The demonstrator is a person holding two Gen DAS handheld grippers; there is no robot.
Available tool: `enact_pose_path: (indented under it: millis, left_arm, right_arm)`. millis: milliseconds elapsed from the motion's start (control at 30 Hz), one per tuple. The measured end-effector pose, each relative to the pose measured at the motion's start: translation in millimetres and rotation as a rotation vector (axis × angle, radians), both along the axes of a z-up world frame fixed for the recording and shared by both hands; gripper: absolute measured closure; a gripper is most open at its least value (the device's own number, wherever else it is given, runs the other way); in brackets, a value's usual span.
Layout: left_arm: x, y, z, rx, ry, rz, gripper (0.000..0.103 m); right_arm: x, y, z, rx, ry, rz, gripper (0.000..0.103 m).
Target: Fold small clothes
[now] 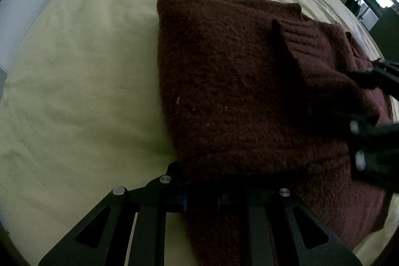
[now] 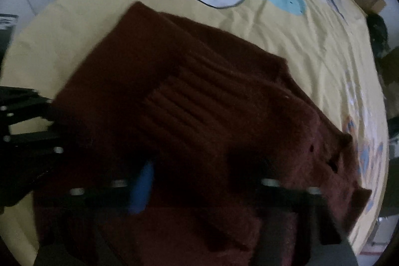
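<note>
Closest to the left wrist camera, the left gripper [image 1: 199, 191] is seen at the near hem of the maroon knit sweater [image 1: 237, 91]; its fingertips are buried under the cloth, so whether they are clamped cannot be told. Likewise hidden is the right gripper [image 2: 199, 181]. Open yellow bedsheet [image 1: 87, 91] is left beyond the sweater's left edge.

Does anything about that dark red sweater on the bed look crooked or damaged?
The maroon sweater lies folded on the yellow cartoon bedsheet, but a ribbed cuff lies slanted across the top. A few small dark spots near its right edge may be holes; the blurry picture leaves that unsure.
</note>
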State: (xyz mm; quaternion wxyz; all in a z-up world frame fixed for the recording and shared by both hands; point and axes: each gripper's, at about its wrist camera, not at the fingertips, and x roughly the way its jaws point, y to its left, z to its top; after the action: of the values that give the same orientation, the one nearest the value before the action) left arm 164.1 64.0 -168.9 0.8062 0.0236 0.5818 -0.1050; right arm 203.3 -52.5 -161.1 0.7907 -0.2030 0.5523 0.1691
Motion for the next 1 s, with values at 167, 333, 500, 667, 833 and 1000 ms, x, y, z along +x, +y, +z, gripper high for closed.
enact_pose_path:
  millis: [167, 333, 500, 667, 833, 1000]
  left_arm:
    - [-1.3, 4.4, 0.7, -0.021, -0.003, 0.016, 0.09]
    - [-7.3, 8.1, 1.2, -0.012, -0.01, 0.018, 0.09]
    - [-10.8, 4.7, 1.5, -0.003, -0.011, 0.015, 0.09]
    - [-9.2, 1.9, 0.8, 0.005, -0.01, 0.016, 0.09]
    - [-8.8, -7.0, -2.2, 0.01, -0.01, 0.02, 0.09]
    - [-8.6, -4.9, -1.3, 0.013, -0.01, 0.021, 0.09]
  right_arm:
    - [3.7, -39.4, 20.6, 0.109, -0.034, -0.114, 0.082]
    - [0.3, -98.6, 41.6, 0.242, -0.026, -0.276, 0.082]
    - [-9.2, -147.0, 48.5, 0.28, -0.018, -0.371, 0.082]
    - [-18.3, -189.1, 36.6, 0.342, 0.034, -0.463, 0.082]
    - [-28.5, -212.5, 17.8, 0.342, 0.078, -0.517, 0.081]
    - [-39.9, -230.7, 4.7, 0.329, 0.109, -0.54, 0.067]
